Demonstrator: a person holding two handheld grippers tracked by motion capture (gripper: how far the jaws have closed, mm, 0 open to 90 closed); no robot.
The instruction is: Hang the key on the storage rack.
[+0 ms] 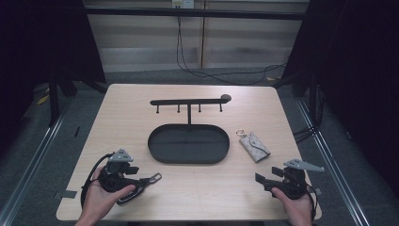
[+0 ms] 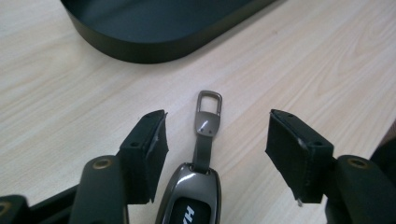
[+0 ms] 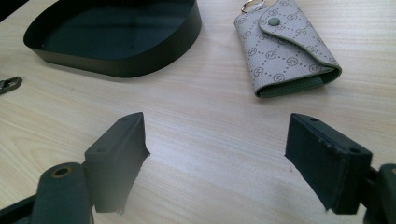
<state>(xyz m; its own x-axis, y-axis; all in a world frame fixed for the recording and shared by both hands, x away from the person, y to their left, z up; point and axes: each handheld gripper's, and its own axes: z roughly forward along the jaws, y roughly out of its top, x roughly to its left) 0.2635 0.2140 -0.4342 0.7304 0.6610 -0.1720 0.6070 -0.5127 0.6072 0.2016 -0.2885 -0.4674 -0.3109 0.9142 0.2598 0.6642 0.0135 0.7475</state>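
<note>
1. Here, left gripper (image 1: 143,181) sits low at about 7 o'clock on the table (image 1: 122,117), held in the person's left hand (image 1: 101,195). Jaws spread wide, nothing clamped.
2. Car key fob (image 2: 191,198) lies flat on the wood between those spread jaws, touching neither pad as far as the left gripper view shows. Its strap and metal clasp (image 2: 208,112) point toward 12 o'clock, at the tray.
3. Right gripper (image 1: 261,181) at about 5 o'clock, in the right hand (image 1: 296,207). Jaws parted and empty; bare wood between them in the right gripper view.
4. Patterned key pouch (image 1: 254,146) lies at roughly 3 o'clock, just beside the tray's right end, well ahead of the right gripper. Flap snapped shut, small ring at its far end.
5. Black oval tray (image 1: 188,157) at centre; hook rack (image 1: 188,101) rises from its far edge at 12 o'clock.
</note>
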